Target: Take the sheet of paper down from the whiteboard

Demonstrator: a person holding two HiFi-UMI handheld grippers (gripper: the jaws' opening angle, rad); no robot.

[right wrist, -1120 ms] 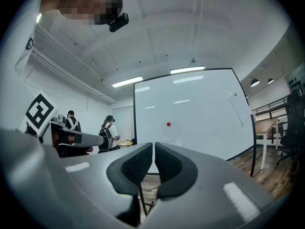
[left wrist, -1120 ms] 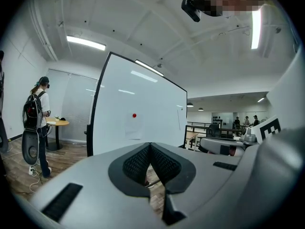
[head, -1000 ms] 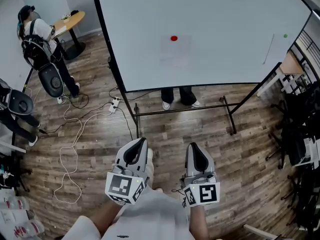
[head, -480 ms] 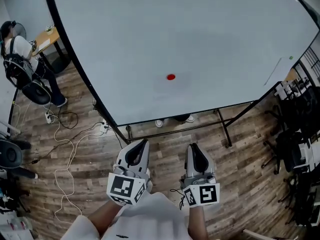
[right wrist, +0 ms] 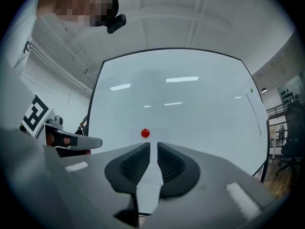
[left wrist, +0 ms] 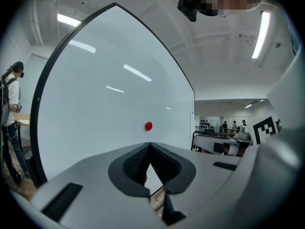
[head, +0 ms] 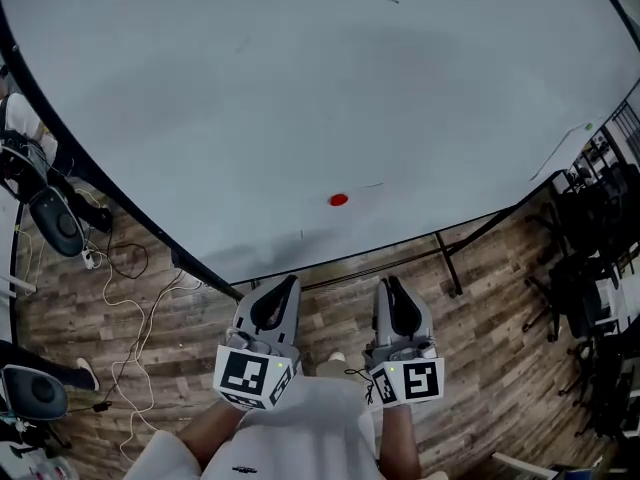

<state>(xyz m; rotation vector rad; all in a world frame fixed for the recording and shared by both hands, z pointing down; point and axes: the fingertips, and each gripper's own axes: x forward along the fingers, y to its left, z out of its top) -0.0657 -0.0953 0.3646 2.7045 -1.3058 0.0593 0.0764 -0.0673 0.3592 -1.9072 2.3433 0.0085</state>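
A big whiteboard [head: 300, 88] fills the head view. A red magnet [head: 339, 200] pins a faint white sheet of paper [head: 345, 226] low on it; the sheet hardly stands out from the board. Both grippers are held level, short of the board and below the magnet. My left gripper [head: 285, 284] is shut, with the magnet [left wrist: 148, 126] just above its tips [left wrist: 150, 145]. My right gripper [head: 386, 284] is opening: a narrow gap shows between its jaws [right wrist: 153, 145] and nothing is in it. The magnet [right wrist: 145, 133] and paper [right wrist: 157, 135] lie straight ahead of it.
The board's black stand [head: 450, 263] rests on a wooden floor. White cables [head: 140, 318] and office chairs [head: 55, 223] lie at the left. Dark chairs and desks [head: 600, 308] crowd the right. A person [left wrist: 9, 104] stands far left in the left gripper view.
Both grippers and the head have come closer to the board, which now fills the view. The magnet sits much nearer the gripper tips. The right jaws have parted slightly.
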